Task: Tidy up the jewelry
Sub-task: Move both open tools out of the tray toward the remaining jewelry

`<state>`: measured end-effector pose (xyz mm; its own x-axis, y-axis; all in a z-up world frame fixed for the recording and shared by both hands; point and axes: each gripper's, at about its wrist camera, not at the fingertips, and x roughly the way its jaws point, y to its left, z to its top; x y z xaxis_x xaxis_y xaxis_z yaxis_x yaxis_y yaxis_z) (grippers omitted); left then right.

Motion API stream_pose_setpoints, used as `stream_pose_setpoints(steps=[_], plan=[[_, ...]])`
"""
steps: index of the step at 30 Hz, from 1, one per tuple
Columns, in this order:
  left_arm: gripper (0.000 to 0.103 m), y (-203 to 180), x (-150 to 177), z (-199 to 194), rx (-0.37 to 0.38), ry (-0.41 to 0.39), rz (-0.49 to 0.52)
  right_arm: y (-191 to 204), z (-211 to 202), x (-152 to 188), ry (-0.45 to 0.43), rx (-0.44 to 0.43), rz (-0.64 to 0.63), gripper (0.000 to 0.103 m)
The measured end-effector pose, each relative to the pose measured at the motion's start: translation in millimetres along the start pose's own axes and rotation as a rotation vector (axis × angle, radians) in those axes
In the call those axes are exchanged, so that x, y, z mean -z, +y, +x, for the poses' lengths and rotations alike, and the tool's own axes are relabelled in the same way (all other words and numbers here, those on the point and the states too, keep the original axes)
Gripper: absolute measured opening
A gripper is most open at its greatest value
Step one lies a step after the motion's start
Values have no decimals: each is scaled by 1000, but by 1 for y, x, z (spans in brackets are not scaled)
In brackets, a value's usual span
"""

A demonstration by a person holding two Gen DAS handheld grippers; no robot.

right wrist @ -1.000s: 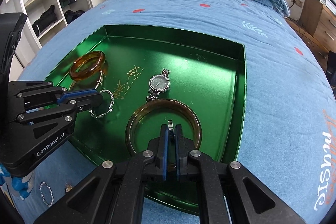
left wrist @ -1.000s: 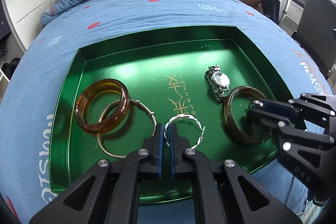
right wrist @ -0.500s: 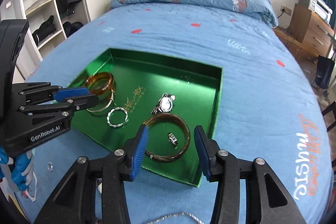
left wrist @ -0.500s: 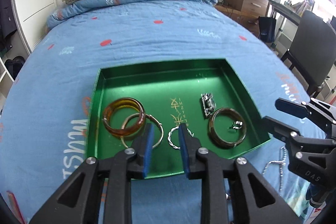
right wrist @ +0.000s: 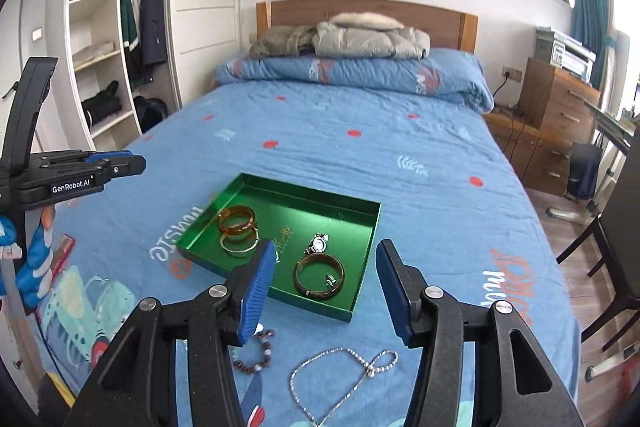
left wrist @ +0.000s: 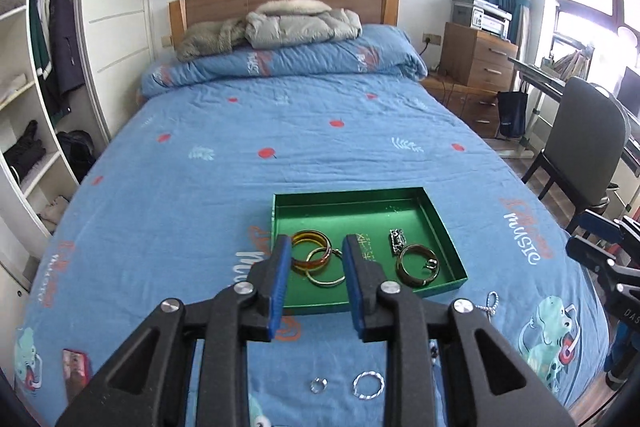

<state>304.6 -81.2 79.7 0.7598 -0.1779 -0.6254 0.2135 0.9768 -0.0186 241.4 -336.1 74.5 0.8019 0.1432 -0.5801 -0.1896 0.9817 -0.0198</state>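
Observation:
A green tray (left wrist: 360,211) (right wrist: 304,195) lies on the blue bed. In it are an amber bangle (left wrist: 310,251) (right wrist: 237,219), a gold hoop (left wrist: 326,269) (right wrist: 239,243), a watch (left wrist: 397,242) (right wrist: 318,243) and a dark bangle (left wrist: 418,265) (right wrist: 319,275) with a small ring (left wrist: 430,264) (right wrist: 331,279) inside. My left gripper (left wrist: 316,241) hangs open above the tray's near edge, holding nothing. My right gripper (right wrist: 327,247) is empty too, its jaws opening. On the sheet lie two rings (left wrist: 368,385), a bead bracelet (right wrist: 260,351) and a silver necklace (right wrist: 344,371).
A folded quilt (left wrist: 280,63) with coats lies at the head of the bed. Wardrobe shelves (right wrist: 100,67) stand to the left, a drawer unit (left wrist: 476,55) and a chair (left wrist: 580,139) to the right. A small red packet (left wrist: 74,367) lies near the bed's left corner.
Both grippers opened and rose back from the tray. The left let go of a twisted silver hoop, the right of the small ring inside the dark bangle.

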Motion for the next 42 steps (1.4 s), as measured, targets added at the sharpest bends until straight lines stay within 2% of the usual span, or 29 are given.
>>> stream_pose_setpoints(steps=[11, 20, 29, 32, 36, 42], plan=[[25, 23, 23, -110, -20, -91, -23, 22, -112, 18, -122, -16, -11, 53], [25, 41, 43, -153, -22, -132, -41, 34, -156, 36, -184, -41, -9, 56], [26, 50, 81, -128, -35, -92, -35, 34, -137, 67, -148, -90, 36, 56], [36, 52, 97, -116, -58, -95, -30, 33, -125, 80, -129, -92, 49, 56], [38, 50, 119, -98, -83, -99, -22, 29, -107, 95, -125, -109, 75, 56], [38, 44, 153, -53, -80, -31, -11, 36, -71, 118, -88, -104, 81, 56]])
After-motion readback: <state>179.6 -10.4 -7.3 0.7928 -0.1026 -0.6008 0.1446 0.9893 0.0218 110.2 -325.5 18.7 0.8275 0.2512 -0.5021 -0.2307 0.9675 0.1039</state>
